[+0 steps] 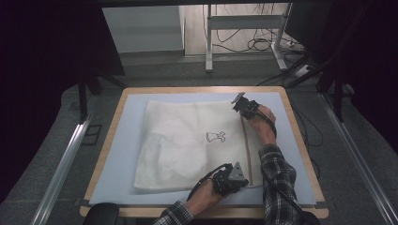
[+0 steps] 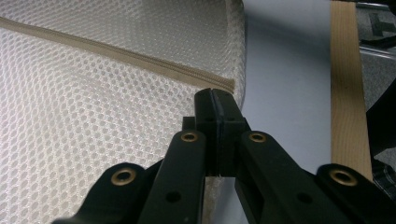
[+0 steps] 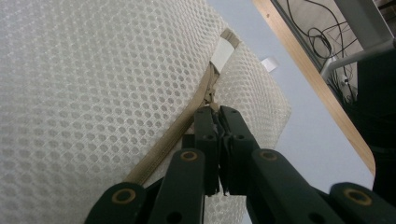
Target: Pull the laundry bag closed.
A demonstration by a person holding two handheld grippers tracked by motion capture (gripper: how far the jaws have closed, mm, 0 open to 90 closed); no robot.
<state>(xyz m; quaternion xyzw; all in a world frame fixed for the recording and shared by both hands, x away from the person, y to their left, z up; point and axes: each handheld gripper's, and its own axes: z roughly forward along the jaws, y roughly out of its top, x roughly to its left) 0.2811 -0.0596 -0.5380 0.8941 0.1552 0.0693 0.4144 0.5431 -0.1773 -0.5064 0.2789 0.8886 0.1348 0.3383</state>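
A large white mesh laundry bag lies flat on a pale blue mat covering a wooden-edged table, with a beige zipper running along the bag's right side. The left gripper sits at the near end of the zipper, its black jaws pressed together on the bag's edge fabric (seen close in the left gripper view). The right gripper is at the far end, jaws pinching the small zipper pull. A small dress drawing marks the bag's middle.
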